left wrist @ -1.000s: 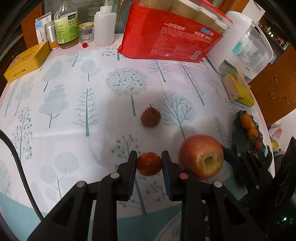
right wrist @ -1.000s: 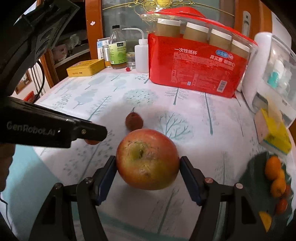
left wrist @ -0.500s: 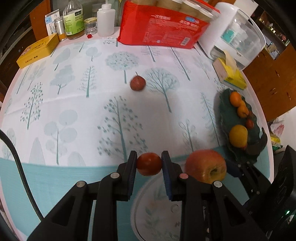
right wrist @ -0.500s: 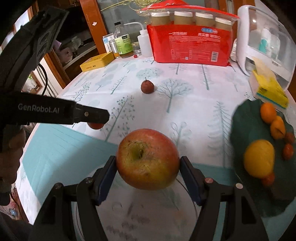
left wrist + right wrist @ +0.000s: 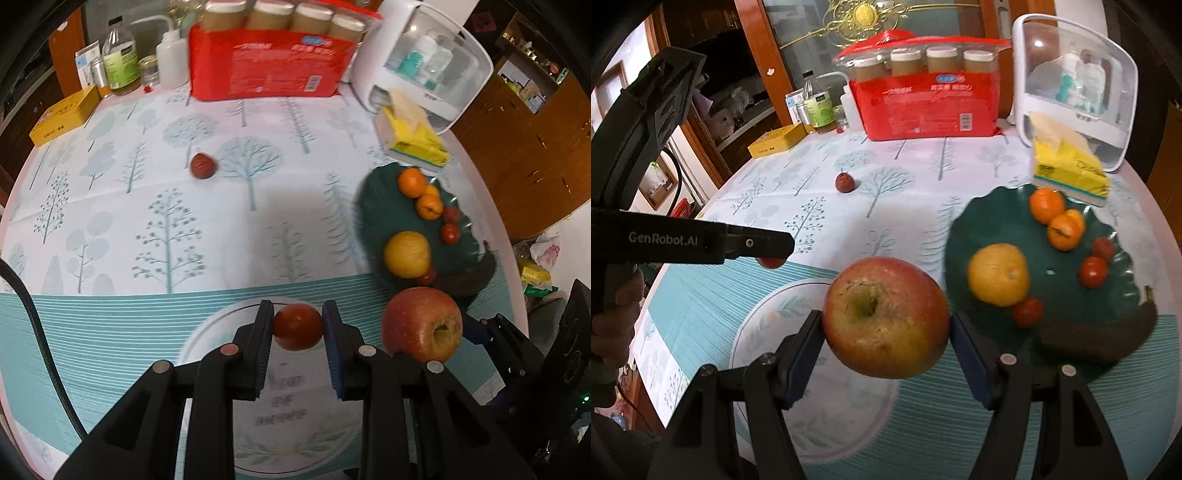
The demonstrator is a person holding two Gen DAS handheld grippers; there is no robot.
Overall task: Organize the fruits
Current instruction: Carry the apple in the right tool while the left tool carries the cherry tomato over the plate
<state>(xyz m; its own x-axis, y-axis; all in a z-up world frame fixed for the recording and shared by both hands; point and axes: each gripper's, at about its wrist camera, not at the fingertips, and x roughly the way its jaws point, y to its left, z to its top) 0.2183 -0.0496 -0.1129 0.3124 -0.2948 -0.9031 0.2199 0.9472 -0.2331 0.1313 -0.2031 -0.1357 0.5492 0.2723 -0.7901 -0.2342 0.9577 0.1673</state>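
My left gripper (image 5: 297,326) is shut on a small red fruit (image 5: 297,326) and holds it above the near edge of the table. My right gripper (image 5: 886,319) is shut on a big red apple (image 5: 886,317), which also shows in the left wrist view (image 5: 423,325), just left of the green plate (image 5: 990,221). The plate holds oranges (image 5: 1046,205), a yellow citrus (image 5: 997,275), small red fruits (image 5: 1092,271) and a dark banana (image 5: 1100,338). A dark red fruit (image 5: 202,166) lies alone on the tablecloth farther back.
A red pack of paper cups (image 5: 269,66), bottles (image 5: 120,61), a yellow tin (image 5: 64,114), a white clear-lidded box (image 5: 424,62) and a yellow tissue pack (image 5: 413,138) stand along the back. A round printed mat (image 5: 768,325) lies at the near edge.
Both grippers have pulled back toward the near edge of the table and swung right with their fruits held. The green plate now lies closer, beside the apple.
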